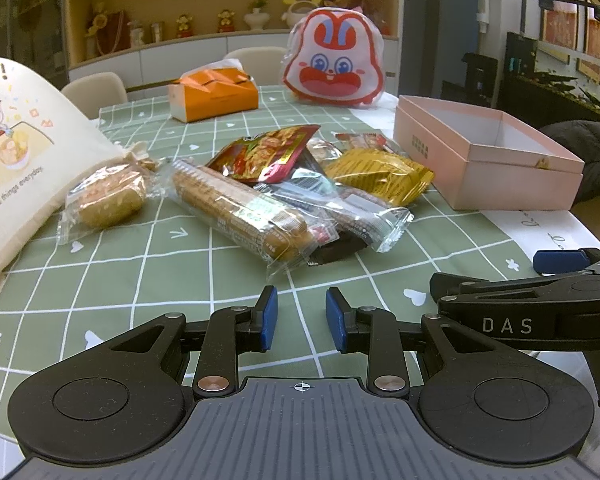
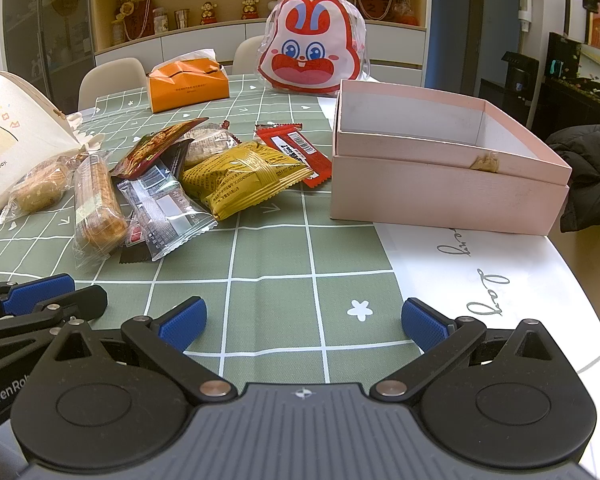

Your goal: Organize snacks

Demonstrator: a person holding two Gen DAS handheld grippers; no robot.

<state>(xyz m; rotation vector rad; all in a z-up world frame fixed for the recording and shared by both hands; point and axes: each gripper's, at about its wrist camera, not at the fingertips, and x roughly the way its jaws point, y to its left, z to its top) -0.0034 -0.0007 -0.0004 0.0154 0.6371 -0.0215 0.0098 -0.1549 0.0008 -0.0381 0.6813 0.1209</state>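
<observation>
Snacks (image 2: 236, 176): about seven packets; one pink box (image 2: 440, 196).

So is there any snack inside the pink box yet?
No, the pink box shows only bare white walls inside, and the snacks lie on the tablecloth beside it.

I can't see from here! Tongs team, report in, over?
Left tongs and right tongs both open, empty. Pile of wrapped snacks untouched on green checked tablecloth. Open pink cardboard box empty. Path clear.
</observation>
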